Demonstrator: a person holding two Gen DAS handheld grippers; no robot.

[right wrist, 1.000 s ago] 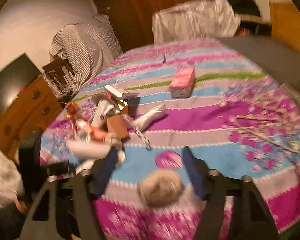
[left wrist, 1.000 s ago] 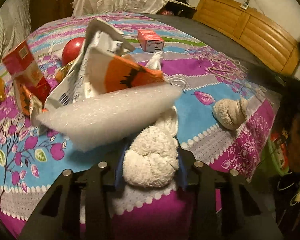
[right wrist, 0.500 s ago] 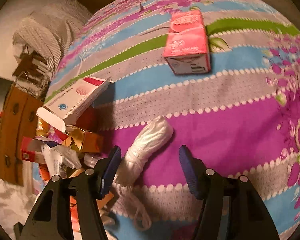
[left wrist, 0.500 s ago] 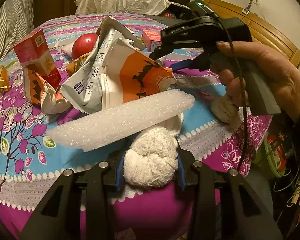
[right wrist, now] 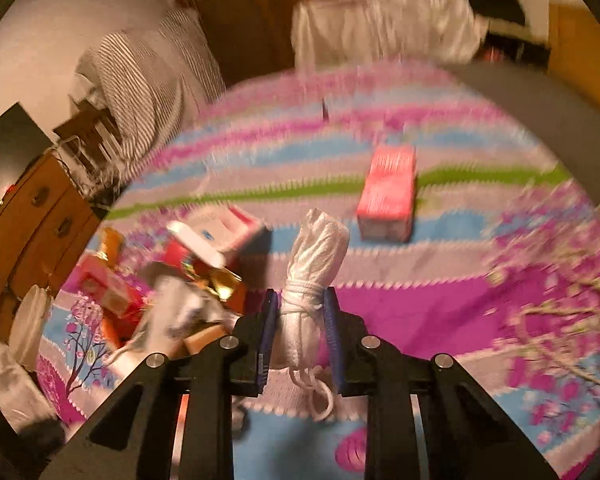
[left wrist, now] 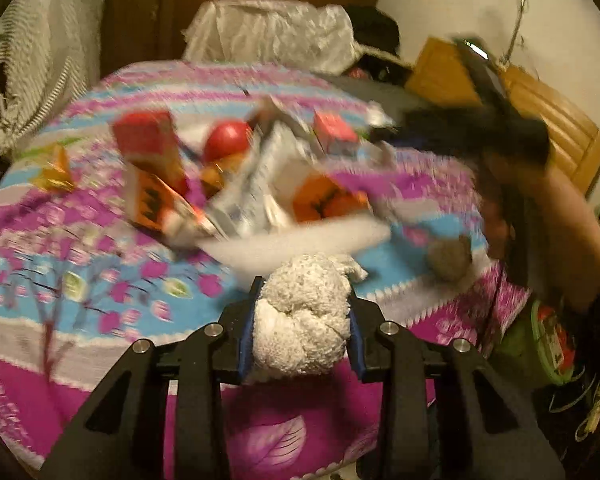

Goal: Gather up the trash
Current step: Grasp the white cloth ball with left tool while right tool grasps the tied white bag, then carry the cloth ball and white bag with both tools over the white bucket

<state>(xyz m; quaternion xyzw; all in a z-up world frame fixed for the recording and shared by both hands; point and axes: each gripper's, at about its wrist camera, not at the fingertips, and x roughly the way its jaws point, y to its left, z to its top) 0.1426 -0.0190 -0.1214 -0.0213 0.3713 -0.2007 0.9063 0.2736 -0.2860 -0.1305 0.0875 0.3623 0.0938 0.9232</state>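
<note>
While the left gripper clamped a white towel wad, the right gripper pinched a rope bundle — both frames blurred.

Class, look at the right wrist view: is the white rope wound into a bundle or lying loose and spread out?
Wound up. The white rope is a tight bundle with turns cinched round its middle, gripped in the right claw; only a short loop hangs below.

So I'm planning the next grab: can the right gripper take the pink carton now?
Probably not yet. The right gripper is shut on the white rope bundle, so its jaws are full. The pink carton lies unobstructed on the bedspread beyond it.
</note>
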